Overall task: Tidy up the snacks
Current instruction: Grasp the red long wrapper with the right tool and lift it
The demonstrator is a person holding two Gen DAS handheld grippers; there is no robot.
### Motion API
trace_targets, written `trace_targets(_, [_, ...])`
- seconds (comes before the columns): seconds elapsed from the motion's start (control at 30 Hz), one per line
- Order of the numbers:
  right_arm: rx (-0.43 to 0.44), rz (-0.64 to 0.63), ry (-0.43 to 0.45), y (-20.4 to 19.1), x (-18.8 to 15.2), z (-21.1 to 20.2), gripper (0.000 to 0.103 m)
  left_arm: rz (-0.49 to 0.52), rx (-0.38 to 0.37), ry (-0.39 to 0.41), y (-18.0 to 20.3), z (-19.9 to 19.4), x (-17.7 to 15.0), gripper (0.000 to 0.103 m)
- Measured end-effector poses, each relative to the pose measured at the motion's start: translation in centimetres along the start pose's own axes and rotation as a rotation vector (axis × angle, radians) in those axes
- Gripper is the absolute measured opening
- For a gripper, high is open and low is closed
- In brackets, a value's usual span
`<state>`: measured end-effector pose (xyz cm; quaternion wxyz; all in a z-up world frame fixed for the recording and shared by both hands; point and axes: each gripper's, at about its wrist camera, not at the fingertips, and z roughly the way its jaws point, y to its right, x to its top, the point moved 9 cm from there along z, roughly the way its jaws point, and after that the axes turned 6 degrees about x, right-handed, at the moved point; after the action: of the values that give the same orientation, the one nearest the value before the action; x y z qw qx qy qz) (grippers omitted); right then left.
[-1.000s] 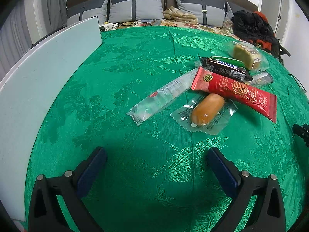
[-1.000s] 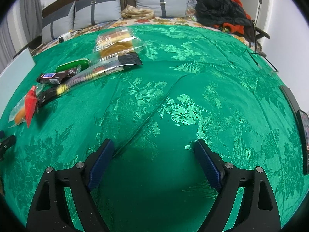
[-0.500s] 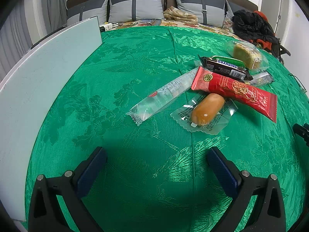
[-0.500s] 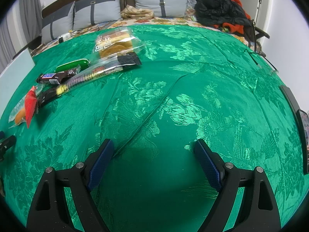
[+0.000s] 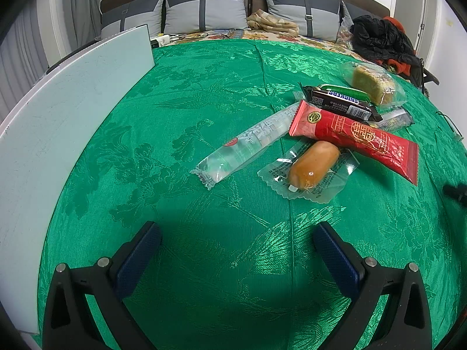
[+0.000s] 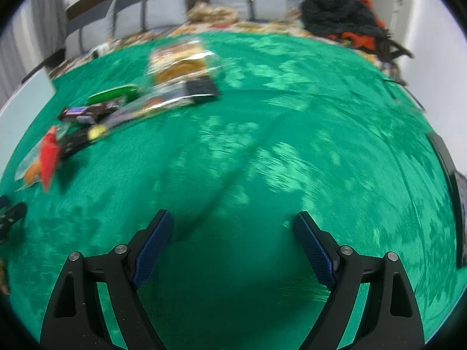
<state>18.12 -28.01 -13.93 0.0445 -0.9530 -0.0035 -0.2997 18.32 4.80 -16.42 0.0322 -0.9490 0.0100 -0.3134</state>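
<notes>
the snacks lie in a loose heap on the green cloth [image 5: 204, 87] that covers the tabletop, overlapping one another, which reads as unsorted: nothing has been lined up or moved to the pale board [image 5: 73, 110] that stands along the 9 o'clock edge of the left wrist view. in that view the heap sits at about 1 o'clock from the left claw [image 5: 236, 240]. nearest is the clear wrapped sausage [image 5: 313, 163], with the red packet [image 5: 356, 137] lying across its far end. a clear long packet [image 5: 248, 148] slants away at 12 o'clock, its far end tucked under the red packet. behind them the snickers bar [image 5: 341, 103] rests on a green packet [image 5: 344, 91], and the wrapped cake [image 5: 372, 84] is farthest.

the left claw is spread wide with nothing between its pads, tilted steeply down at bare cloth short of the heap. the right claw [image 6: 233, 232] is also wide apart and empty, tilted down over bare cloth, the heap well off at its 10 o'clock. its picture is smeared, so the details of that heap are hard to read there.

judging from this, sorting has not begun, and the sausage looks like the easiest first pick for the left claw.
</notes>
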Motion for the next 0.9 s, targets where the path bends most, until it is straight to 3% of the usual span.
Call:
trace_targets(0.13, [0.206, -0.167, 0.095, -7.2, 5.8, -3.4, 0.087, 0.0, 0.0, 0.0, 0.0, 0.0, 0.0, 0.103])
trace_targets(0.17, [0.281, -0.253, 0.083, -10.4, 7.2, -3.9, 0.087, 0.0, 0.0, 0.0, 0.0, 0.0, 0.0, 0.103])
trace_targets(0.23, [0.339, -0.39, 0.027, -14.7, 8.2, -3.6, 0.087, 0.0, 0.0, 0.0, 0.0, 0.0, 0.0, 0.103])
trace_targets(0.33, [0.322, -0.58, -0.124, -19.6, 7.6, -0.2, 0.085, 0.0, 0.0, 0.0, 0.0, 0.0, 0.0, 0.103])
trace_targets(0.4, [0.283, -0.629, -0.198, -20.7, 6.5, 2.0, 0.084, 0.0, -0.001, 0.0, 0.0, 0.0, 0.0, 0.103])
trace_targets(0.43, [0.266, -0.64, -0.237, -21.0, 5.9, 3.2, 0.075, 0.0, -0.001, 0.0, 0.0, 0.0, 0.0, 0.103])
trace_targets(0.47, [0.255, -0.645, -0.266, -21.2, 5.3, 4.1, 0.053, 0.0, 0.0, 0.0, 0.1, 0.0, 0.0, 0.103])
trace_targets(0.5, [0.241, -0.645, -0.291, -21.1, 4.9, 4.7, 0.041, 0.0, 0.0, 0.0, 0.1, 0.0, 0.0, 0.103])
trace_targets(0.57, [0.222, -0.621, -0.34, -20.6, 4.0, 5.6, 0.032, 0.0, -0.001, 0.0, 0.1, 0.0, 0.0, 0.103])
trace_targets(0.63, [0.22, -0.596, -0.319, -20.3, 3.7, 5.3, 0.023, 0.0, 0.0, 0.0, 0.1, 0.0, 0.0, 0.103])
trace_targets(0.8, [0.256, -0.48, -0.255, -17.6, 3.3, 2.6, 0.02, -0.001, -0.001, 0.001, 0.1, 0.0, 0.0, 0.103])
trace_targets(0.9, [0.285, -0.335, -0.205, -14.2, 2.8, 0.4, 0.02, 0.0, 0.0, 0.001, 0.1, 0.0, 0.0, 0.103])
